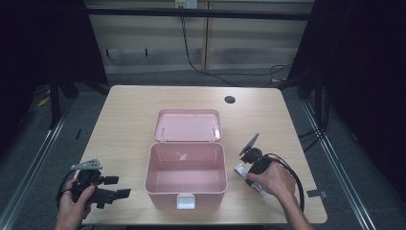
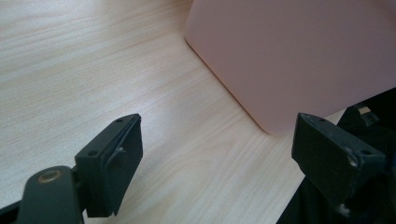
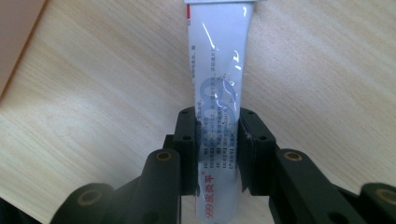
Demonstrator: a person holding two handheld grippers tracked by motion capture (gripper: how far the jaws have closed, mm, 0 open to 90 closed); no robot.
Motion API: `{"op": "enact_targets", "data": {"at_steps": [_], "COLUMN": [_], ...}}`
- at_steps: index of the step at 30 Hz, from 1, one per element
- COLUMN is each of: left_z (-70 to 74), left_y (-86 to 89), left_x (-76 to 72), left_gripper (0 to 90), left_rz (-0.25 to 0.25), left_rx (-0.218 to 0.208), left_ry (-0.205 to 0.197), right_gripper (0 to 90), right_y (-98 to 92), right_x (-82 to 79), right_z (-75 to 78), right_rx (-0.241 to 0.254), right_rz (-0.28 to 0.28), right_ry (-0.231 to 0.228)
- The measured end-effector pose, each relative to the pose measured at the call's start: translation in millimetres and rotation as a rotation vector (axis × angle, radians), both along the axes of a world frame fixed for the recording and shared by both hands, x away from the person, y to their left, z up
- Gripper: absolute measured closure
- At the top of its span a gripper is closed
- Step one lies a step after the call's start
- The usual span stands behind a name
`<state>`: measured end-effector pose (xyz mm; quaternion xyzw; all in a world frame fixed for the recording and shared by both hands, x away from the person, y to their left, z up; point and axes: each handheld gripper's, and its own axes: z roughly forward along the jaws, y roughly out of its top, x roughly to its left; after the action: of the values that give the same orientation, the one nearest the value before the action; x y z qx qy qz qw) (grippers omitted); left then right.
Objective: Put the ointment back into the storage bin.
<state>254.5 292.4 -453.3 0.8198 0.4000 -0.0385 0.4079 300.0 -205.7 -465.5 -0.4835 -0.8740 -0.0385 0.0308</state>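
A pink box [image 1: 186,172] stands open mid-table, its lid [image 1: 187,125] laid back behind it and a white latch [image 1: 186,201] at its front. Nothing shows inside it. To its right, my right gripper [image 1: 245,167] is shut on a white tube with blue and red print [image 3: 218,93], which lies on the wood; the jaws press both sides of it [image 3: 217,154]. My left gripper [image 1: 120,188] rests at the front left, held by a hand, open and holding nothing [image 2: 217,156]. The box's pink wall [image 2: 299,51] lies just ahead of it.
The table [image 1: 129,110] is light wood with a round cable hole [image 1: 230,99] at the back right. Black cables trail from both grippers. Dark floor and metal rails flank the table; cabinets stand behind.
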Motion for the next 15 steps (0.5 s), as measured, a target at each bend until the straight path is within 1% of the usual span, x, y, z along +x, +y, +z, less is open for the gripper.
{"op": "enact_targets", "data": {"at_steps": [2,3,4,13,15], "left_z": [0.0,0.1,0.1,0.0,0.0], "left_y": [0.0,0.2,0.1,-0.1,-0.2], "left_x": [-0.2,-0.2,-0.2,-0.2,-0.2], "left_gripper": [16.5,16.5,16.5,16.5,16.5], "left_rz": [0.004,0.004,0.005,0.004,0.004], "left_rx": [-0.003,-0.003,-0.004,-0.003,-0.002], "left_ry": [-0.001,-0.001,-0.001,0.000,0.001], "right_gripper": [72.0,72.0,72.0,71.9,72.0], "right_y": [-1.1,-1.4,-2.1,-8.4,-9.4], "right_x": [-0.5,-0.7,-1.4,-4.9,-5.7], "right_z": [0.1,0.7,0.9,7.6,9.8], "right_rx": [0.011,0.007,0.018,0.055,0.068], "right_rz": [-0.003,0.000,0.001,-0.005,0.001], "right_ry": [0.002,0.009,0.009,0.005,0.007]}}
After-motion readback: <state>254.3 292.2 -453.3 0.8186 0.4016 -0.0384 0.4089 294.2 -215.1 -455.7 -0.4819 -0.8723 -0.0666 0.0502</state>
